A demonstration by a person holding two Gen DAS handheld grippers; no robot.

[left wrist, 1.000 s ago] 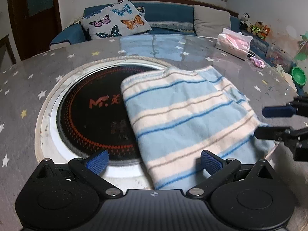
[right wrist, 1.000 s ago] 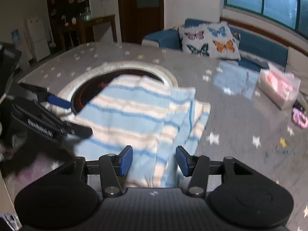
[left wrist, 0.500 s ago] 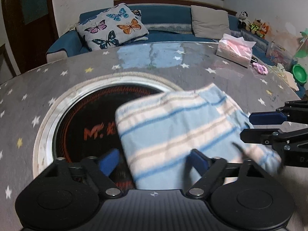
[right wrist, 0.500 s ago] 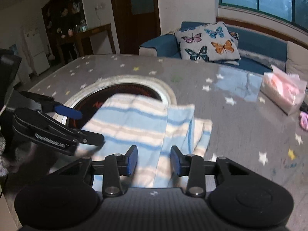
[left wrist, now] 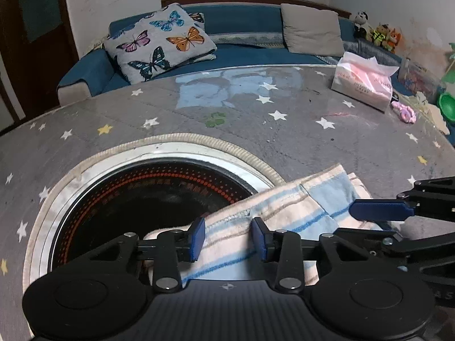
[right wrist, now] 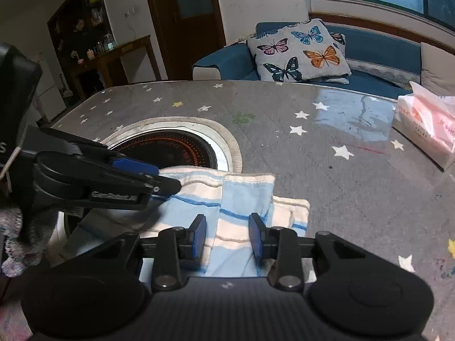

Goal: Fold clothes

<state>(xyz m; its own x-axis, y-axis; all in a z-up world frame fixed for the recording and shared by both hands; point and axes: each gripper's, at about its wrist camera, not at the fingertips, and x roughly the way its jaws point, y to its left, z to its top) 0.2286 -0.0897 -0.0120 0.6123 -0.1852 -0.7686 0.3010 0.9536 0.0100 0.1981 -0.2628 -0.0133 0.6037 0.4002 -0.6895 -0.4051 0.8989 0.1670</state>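
Folded blue-and-cream striped terry cloth at the near edge of the grey star-printed table cover, with one end overlapping the round black glass hob set into the table. Long axis slanting from the near left up toward the far right in the left wrist view, stripes running along it, hemmed far edge facing the sofa. Plenty of bare cover beyond that edge, as far as the pink-and-white tissue box, well apart on the far right. Left gripper narrowed to a small gap, cloth bunched between the blue pads; from the right wrist view, tips pinched together on the cloth's left edge. Right gripper partly closed over the right part, cloth between its pads, actual bite impossible to tell. Compared with a second ago: left jaws much closer together, right ones slightly so, cloth drawn nearer and bunched, more of the hob uncovered.
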